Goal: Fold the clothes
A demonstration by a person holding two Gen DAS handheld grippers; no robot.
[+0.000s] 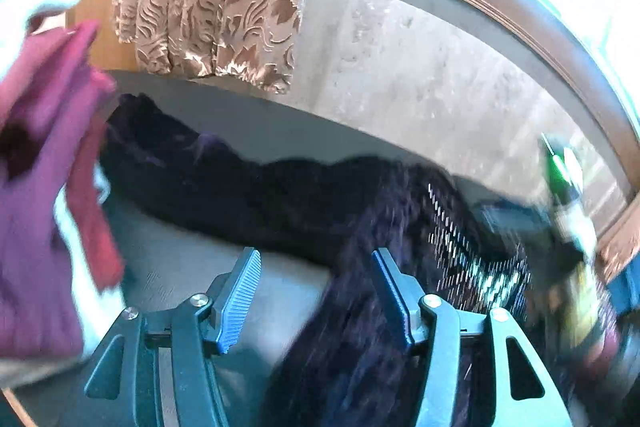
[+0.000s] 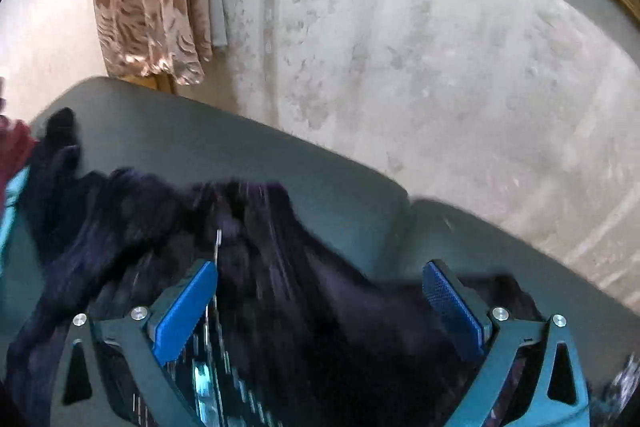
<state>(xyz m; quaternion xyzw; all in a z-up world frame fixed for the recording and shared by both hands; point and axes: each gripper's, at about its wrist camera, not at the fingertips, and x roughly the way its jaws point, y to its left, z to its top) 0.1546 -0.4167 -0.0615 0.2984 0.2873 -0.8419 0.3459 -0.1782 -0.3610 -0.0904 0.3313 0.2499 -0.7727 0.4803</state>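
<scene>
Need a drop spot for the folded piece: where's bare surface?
Bare grey surface runs along the far edge, between the dark garment and the pale wall, and on past the seam at right. Smaller patch ahead of the left fingers. Crowded: maroon clothes at left, bottle at right.

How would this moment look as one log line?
task: fold clothes | left gripper: open | right gripper: open | dark garment: unfolded on grey table

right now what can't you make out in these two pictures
- Left wrist view: the dark purple knitted garment is smeared by motion blur; its type and sparkly trim stay unclear.
- Left wrist view: the green glass bottle at the right edge is blurred, label unreadable.
- Right wrist view: the open right gripper covers the garment's near part.
- Left wrist view: the magenta cloth is cut off by the left edge.
</scene>
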